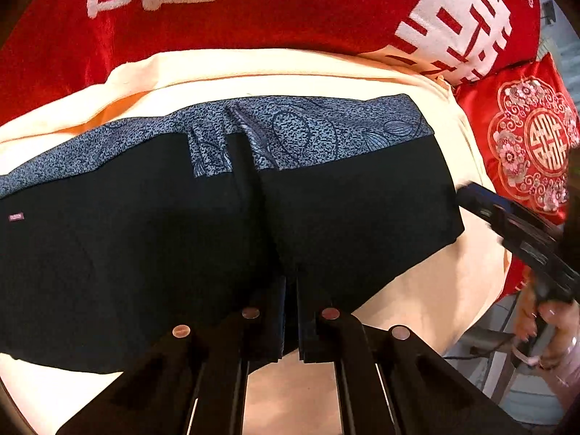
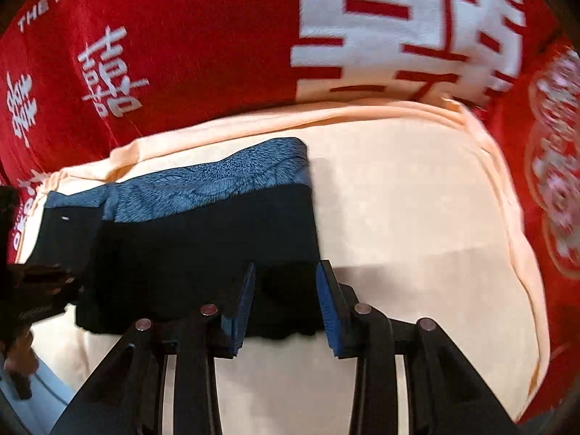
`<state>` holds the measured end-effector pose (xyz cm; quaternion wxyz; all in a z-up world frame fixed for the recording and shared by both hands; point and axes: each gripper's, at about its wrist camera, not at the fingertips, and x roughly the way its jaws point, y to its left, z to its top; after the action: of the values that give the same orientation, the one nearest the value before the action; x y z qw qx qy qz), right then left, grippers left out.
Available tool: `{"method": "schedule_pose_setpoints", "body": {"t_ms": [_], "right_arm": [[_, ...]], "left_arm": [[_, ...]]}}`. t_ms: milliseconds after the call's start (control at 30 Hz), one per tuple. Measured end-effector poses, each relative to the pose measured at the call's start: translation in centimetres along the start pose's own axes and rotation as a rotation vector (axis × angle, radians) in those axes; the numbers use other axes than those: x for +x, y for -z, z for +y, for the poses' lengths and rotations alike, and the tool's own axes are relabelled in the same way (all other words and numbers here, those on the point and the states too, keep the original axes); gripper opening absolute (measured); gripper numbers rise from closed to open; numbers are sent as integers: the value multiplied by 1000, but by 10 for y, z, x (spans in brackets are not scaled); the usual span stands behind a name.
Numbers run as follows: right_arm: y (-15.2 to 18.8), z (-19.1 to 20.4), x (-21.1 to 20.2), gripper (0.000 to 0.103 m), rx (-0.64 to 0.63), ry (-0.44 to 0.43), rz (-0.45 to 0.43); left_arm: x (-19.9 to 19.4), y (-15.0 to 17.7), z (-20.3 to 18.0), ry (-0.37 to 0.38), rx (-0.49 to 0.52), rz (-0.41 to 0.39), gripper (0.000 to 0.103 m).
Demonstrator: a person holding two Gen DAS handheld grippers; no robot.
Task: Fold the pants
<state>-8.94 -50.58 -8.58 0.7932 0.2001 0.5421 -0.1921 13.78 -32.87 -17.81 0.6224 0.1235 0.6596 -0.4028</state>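
Observation:
The black pants [image 1: 152, 253] lie folded on a cream cloth [image 1: 417, 290], with a blue patterned lining band [image 1: 290, 134] along their far edge. My left gripper [image 1: 290, 311] is shut, pinching the near edge of the pants between its fingers. My right gripper [image 2: 286, 301] is open, its blue-padded fingers [image 2: 328, 308] apart over the near right corner of the pants [image 2: 203, 250]; it holds nothing. The right gripper also shows at the right of the left wrist view [image 1: 514, 232]. The left gripper shows at the left edge of the right wrist view [image 2: 32, 290].
A red bedspread [image 1: 253, 18] with white characters lies beyond the cream cloth [image 2: 417, 217]. A red embroidered cushion [image 1: 529, 145] sits at the right. The bed edge and floor show at the lower right in the left wrist view.

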Motion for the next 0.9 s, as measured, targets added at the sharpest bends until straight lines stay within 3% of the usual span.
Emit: {"method": "schedule_pose_setpoints", "body": {"t_ms": [100,200,400,467,500,533,567,767,900], "right_arm": [[-2,16,31,41,-29,37,44],[5,35,34,42,-88,117,17],[1,38,28,42,-109,110,34],[-1,36,24,42,-103,97,40],[-1,35,22,42,-101,94,41],[0,34,17,42,-100,90,40],[0,36,14,42,-103,88,39],[2,67,-5,42,-189,47,1],[-2,103,4,42,-246,-13,12]], "left_arm": [[0,1,1,-22,-7,-12,5],[-4,4,5,-33,-40,-24,6],[-14,6,6,-33,-126,-60,6],[-16,8,6,-50,-146,-68,26],[-18,10,7,-65,-159,-76,63],[-23,14,9,-82,-179,-102,78],[-28,18,10,-95,-193,-134,78],[-41,40,24,-217,-251,-126,78],[-50,59,44,-301,-298,-116,78]]}}
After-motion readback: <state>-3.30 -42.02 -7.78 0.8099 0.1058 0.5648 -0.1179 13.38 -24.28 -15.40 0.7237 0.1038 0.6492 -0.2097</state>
